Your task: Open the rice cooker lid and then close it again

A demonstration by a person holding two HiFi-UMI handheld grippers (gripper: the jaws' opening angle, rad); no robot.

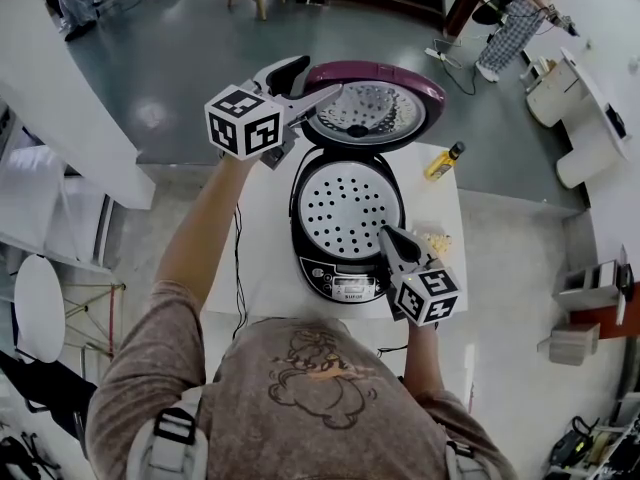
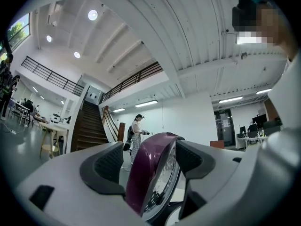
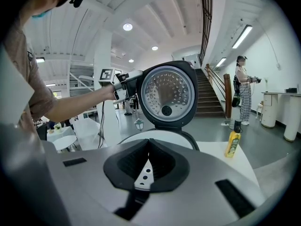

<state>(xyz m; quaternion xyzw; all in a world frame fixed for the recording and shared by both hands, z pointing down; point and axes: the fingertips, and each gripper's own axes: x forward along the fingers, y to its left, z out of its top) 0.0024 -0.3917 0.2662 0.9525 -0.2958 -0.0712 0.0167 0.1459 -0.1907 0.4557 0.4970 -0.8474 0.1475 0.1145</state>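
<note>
The black rice cooker (image 1: 340,280) stands on the white table (image 1: 262,258) with its purple lid (image 1: 400,76) raised upright. A white perforated tray (image 1: 345,208) shows inside the pot. My left gripper (image 1: 318,83) is open at the lid's left edge, and in the left gripper view the lid's rim (image 2: 146,178) stands between the wide jaws of the left gripper (image 2: 150,149), with a gap beside the left pad. My right gripper (image 1: 385,233) hovers over the pot's front right rim. In the right gripper view the right gripper (image 3: 149,142) is shut and the lid (image 3: 167,95) faces it.
A yellow bottle (image 1: 443,161) stands at the table's far right corner, with small yellow bits (image 1: 435,240) on the right side. A cable (image 1: 238,268) runs down the table's left. A person (image 1: 510,23) stands far off on the grey floor beyond.
</note>
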